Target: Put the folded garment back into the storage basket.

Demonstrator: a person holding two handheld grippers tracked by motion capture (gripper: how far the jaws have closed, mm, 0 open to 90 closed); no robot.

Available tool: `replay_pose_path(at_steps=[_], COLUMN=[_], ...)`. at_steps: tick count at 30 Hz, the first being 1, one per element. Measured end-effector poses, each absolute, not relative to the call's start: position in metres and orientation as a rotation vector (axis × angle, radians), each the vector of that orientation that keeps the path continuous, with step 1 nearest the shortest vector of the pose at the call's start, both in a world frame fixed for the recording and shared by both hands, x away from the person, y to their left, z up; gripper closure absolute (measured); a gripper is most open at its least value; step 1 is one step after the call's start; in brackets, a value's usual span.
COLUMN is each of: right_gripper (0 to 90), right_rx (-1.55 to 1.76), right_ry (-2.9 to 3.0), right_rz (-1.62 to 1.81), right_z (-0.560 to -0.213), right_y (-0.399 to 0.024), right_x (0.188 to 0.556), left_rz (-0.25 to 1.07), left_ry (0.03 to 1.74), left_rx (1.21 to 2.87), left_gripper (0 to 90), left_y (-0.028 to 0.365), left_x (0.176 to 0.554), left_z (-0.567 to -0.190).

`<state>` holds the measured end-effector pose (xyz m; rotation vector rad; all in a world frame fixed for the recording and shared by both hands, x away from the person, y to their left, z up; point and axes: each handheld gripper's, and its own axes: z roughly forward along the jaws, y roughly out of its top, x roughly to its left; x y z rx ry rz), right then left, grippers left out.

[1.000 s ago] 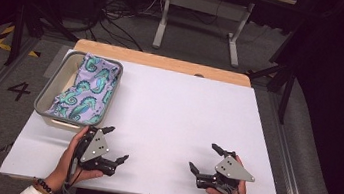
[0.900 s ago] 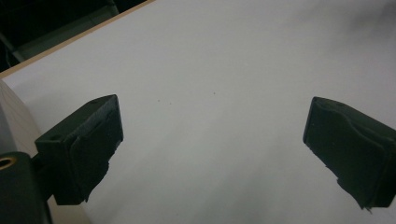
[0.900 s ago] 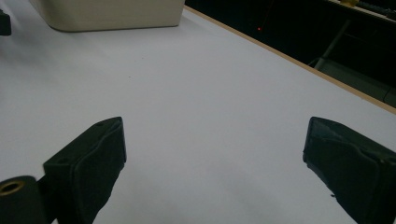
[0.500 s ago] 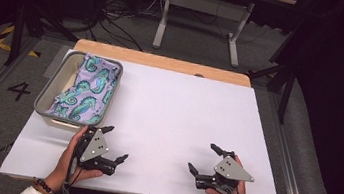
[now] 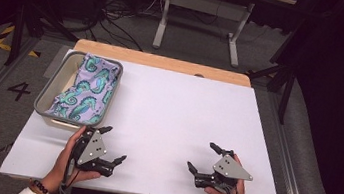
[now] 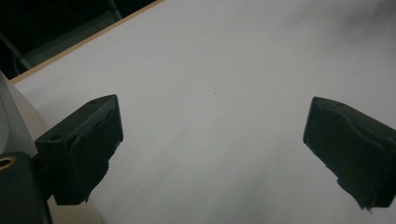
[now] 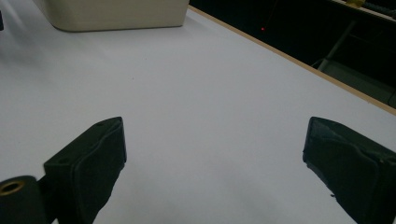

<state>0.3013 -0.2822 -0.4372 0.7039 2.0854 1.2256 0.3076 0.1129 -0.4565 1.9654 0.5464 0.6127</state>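
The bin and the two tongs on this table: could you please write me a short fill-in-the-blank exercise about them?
1. The seahorse cloth lies inside the ____.
2. The jaws of both the left tongs and the right tongs stand ____.
3. The bin sits nearest the ____ tongs.
4. The table has a ____ top.

Missing words: bin; open; left; white

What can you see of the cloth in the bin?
The cloth is soft lilac fabric printed with teal seahorses. It lies crumpled and folded inside the grey bin at the table's far left, filling most of it, with one edge riding up at the far rim. Only the bin touches it; the left tongs hang open just short of the bin's near wall.
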Motion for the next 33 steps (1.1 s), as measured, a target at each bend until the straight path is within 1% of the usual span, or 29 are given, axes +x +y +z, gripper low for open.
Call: replay_pose_path(at_steps=[11, 16, 33], right_gripper=[6.4, 6.5, 7.2], right_rx=[0.714, 0.707, 0.711], right_ry=[2.09, 2.086, 2.087], right_rz=[1.222, 1.227, 1.227], right_z=[-0.4387, -0.4375, -0.4376], right_y=[-0.2831, -0.2834, -0.2833], right_x=[0.3033, 0.3017, 0.3027], left_rz=[0.597, 0.615, 0.612], left_ry=[0.548, 0.547, 0.551], left_rx=[1.962, 1.965, 1.984], left_gripper=[6.0, 6.0, 6.0], left_y=[0.1113, 0.1106, 0.1078], left_x=[0.3106, 0.3089, 0.3106], left_z=[-0.4577, -0.4564, -0.4583])
